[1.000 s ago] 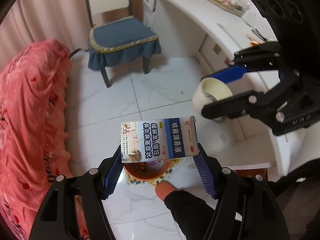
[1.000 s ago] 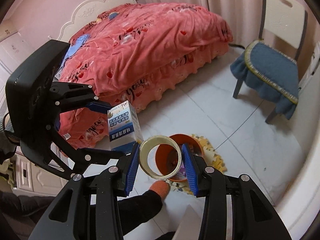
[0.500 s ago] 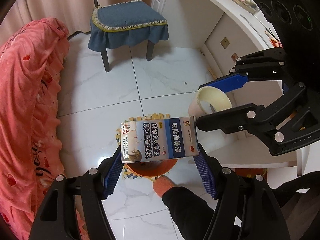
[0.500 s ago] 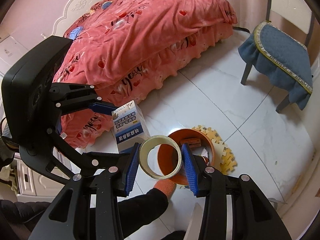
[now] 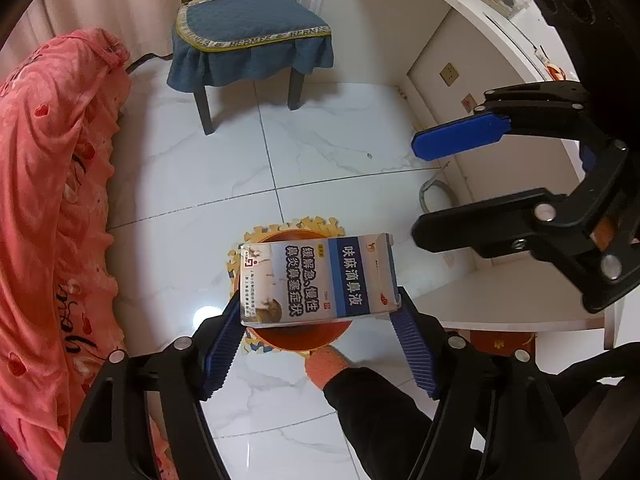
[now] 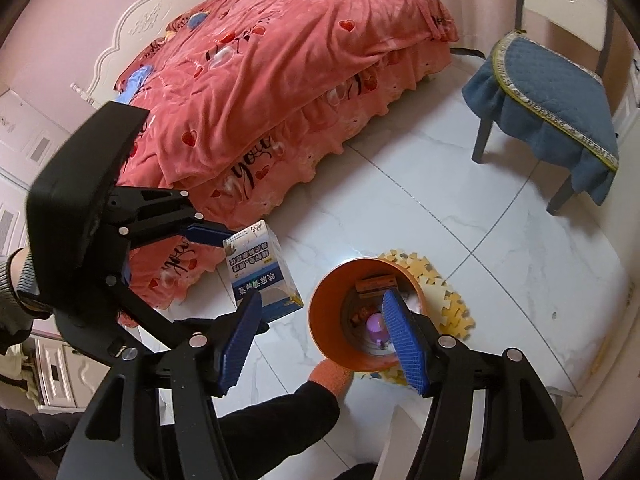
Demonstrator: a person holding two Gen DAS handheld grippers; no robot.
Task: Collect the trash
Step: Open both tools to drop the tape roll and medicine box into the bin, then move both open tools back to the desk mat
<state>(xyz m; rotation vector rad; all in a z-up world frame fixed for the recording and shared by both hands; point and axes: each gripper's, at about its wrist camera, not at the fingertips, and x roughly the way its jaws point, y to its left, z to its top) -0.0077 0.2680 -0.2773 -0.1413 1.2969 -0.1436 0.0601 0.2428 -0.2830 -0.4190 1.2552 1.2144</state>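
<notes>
My left gripper [image 5: 318, 320] is shut on a white and blue medicine box [image 5: 318, 280] and holds it above the orange trash bin [image 5: 298, 340] on the floor. The box also shows in the right wrist view [image 6: 262, 274]. My right gripper [image 6: 322, 330] is open and empty, right over the orange bin [image 6: 324, 320], which holds a small brown box, a purple item and other trash. In the left wrist view the right gripper [image 5: 436, 188] shows at the right with its jaws apart. The tape roll is not in sight.
A pink bed [image 6: 280, 88] lies at the left. A chair with a blue cushion [image 5: 250, 28] stands on the white tile floor. A white desk [image 5: 480, 40] runs along the right. A yellow foam mat [image 6: 440, 292] lies under the bin. A leg with an orange sock [image 5: 326, 362] is beside the bin.
My right gripper has opened and the tape roll it held is gone from its jaws. Both grippers have moved down closer to the bin. The left still holds the box.
</notes>
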